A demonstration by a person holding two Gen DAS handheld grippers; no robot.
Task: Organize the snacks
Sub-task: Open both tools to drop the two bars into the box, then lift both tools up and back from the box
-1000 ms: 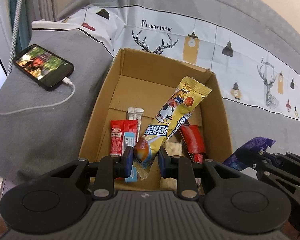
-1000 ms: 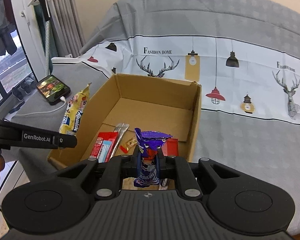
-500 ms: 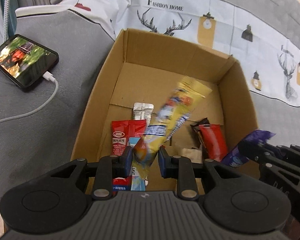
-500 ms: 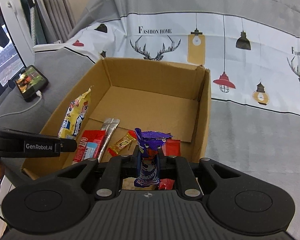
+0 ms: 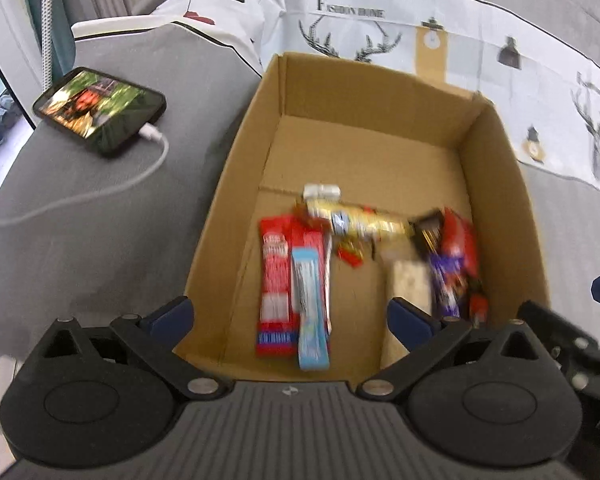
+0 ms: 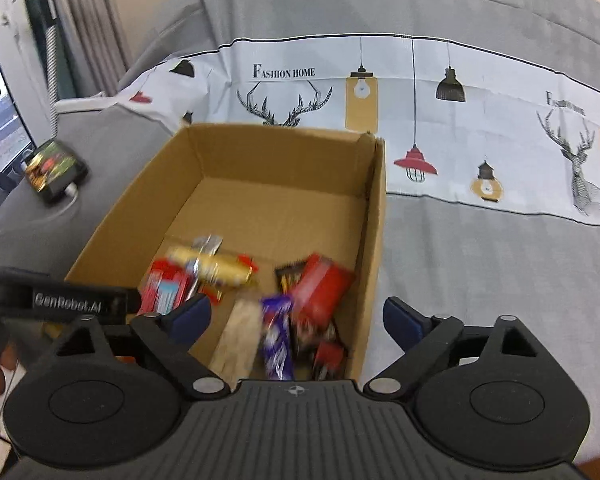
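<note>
Now both the left gripper (image 5: 290, 316) and right gripper (image 6: 296, 318) gape wide, holding nothing; the yellow snack packet (image 5: 360, 220) and purple wrapped bar (image 6: 277, 336) lie inside the open brown cardboard box (image 5: 496, 184).

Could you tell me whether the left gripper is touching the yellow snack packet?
Apart. The left wrist view shows the left gripper with jaws wide open, and the yellow snack packet lying farther back in the cardboard box.

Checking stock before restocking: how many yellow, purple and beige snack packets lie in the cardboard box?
Yellow packet: 1
Purple packet: 1
Beige packet: 1
Total: 3, all inside the cardboard box.
</note>
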